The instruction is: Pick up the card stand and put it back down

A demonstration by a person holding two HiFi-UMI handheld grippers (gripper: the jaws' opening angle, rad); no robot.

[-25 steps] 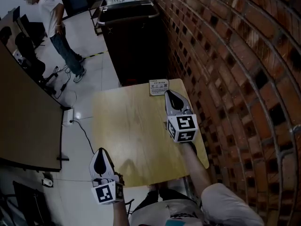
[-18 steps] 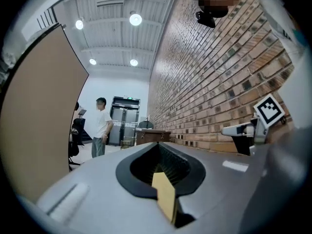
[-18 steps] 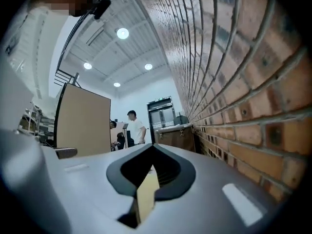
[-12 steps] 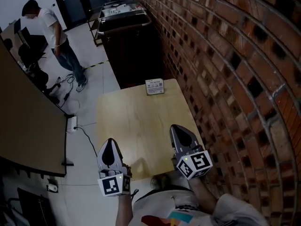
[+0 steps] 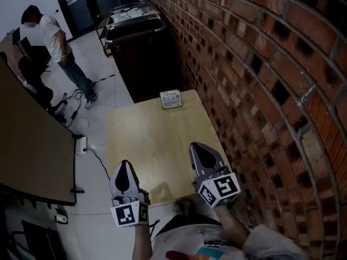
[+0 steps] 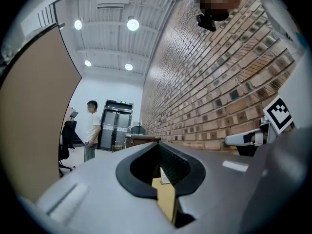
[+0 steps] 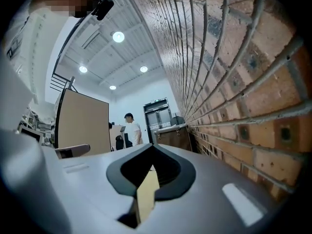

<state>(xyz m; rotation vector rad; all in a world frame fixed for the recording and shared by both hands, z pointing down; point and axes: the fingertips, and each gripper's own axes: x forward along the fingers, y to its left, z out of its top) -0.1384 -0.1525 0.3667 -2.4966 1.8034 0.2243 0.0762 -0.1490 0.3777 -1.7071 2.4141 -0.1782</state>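
Note:
The card stand (image 5: 171,99), a small white printed card in a holder, stands upright at the far edge of the wooden table (image 5: 152,140). Neither gripper touches it; both are over the table's near edge. My left gripper (image 5: 123,165) is shut and holds nothing. My right gripper (image 5: 196,146), nearer the brick wall, is shut as well, with nothing in it. In the left gripper view the closed jaws (image 6: 158,145) point along the table top towards the far end. The right gripper view shows its tips (image 7: 152,146) meeting, with a strip of table top below them.
A brick wall (image 5: 271,91) runs along the table's right side. A dark cabinet with a cart (image 5: 141,47) stands just beyond the far edge. On the left are a brown partition (image 5: 27,145), a floor cable (image 5: 93,150) and a standing person (image 5: 54,42).
My right gripper has drawn back from beside the card stand to the near edge of the table. The left gripper has shifted slightly up and forward over that edge. The card stand has stayed put.

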